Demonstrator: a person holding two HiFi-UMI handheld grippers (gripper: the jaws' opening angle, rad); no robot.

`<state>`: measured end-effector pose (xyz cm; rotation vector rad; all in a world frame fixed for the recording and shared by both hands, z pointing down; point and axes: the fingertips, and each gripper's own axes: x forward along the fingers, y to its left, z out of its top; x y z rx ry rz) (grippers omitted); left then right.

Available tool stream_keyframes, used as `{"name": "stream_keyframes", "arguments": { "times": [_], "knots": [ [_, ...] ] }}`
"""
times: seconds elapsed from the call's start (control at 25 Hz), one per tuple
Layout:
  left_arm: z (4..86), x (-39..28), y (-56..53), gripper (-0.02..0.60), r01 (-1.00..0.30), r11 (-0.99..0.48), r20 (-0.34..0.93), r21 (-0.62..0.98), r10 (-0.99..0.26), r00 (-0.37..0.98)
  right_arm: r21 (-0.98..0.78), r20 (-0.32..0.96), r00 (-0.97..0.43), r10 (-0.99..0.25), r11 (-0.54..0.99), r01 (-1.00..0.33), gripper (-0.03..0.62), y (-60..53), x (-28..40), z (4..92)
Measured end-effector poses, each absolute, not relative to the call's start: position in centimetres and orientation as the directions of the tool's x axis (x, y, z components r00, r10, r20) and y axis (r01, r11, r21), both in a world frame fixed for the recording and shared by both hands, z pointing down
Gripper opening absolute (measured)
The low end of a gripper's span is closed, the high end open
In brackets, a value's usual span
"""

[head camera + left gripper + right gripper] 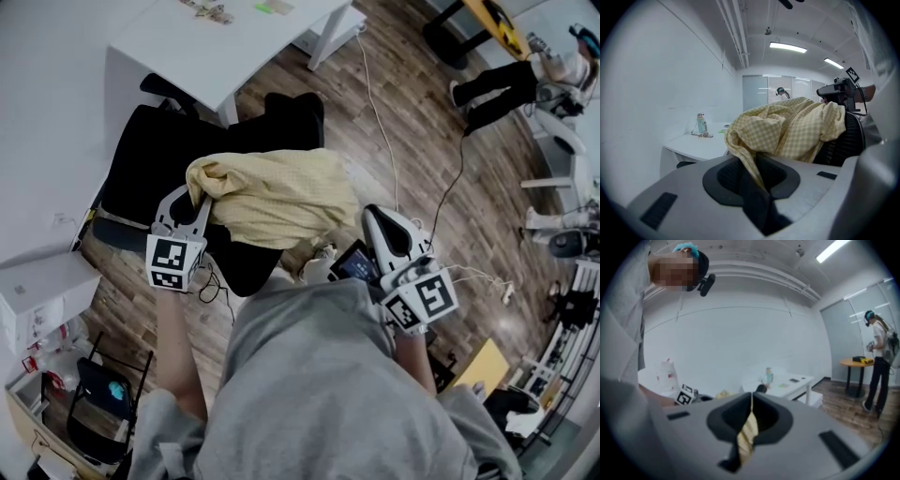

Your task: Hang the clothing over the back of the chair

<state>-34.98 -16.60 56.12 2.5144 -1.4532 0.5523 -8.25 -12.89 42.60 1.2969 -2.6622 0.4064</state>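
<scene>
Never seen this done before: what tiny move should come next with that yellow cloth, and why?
Probably open the right tongs. The yellow checked garment is draped over the chair back, the left tongs are opening around their fold, and the right ones pinch a strip.

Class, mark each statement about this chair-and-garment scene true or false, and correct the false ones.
1. The yellow checked garment is draped over the black chair. True.
2. The right gripper is empty. False: it pinches a strip of the garment.
3. The left gripper has nothing between its jaws. False: garment cloth lies between its jaws, which are opening.
4. A white desk stands next to the chair. True.
</scene>
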Motion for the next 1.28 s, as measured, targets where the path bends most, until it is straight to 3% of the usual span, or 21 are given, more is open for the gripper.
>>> {"name": "stream_keyframes", "arguments": {
  "times": [0.84,1.28],
  "knots": [
    [57.9,-32.6,-16.3,0.12,-0.751,-0.66,0.484,-0.022,-0.664,0.57,-0.181,0.261,-0.63,-0.732,0.603,-0.777,0.035,-12.6,-9.4,43.2],
    [57.3,-34.1,-16.2,0.199,-0.802,-0.598,0.472,0.013,-0.703,0.532,-0.185,0.263,-0.641,-0.721,0.615,-0.767,0.035,-12.4,-10.0,43.3]
  ]
}}
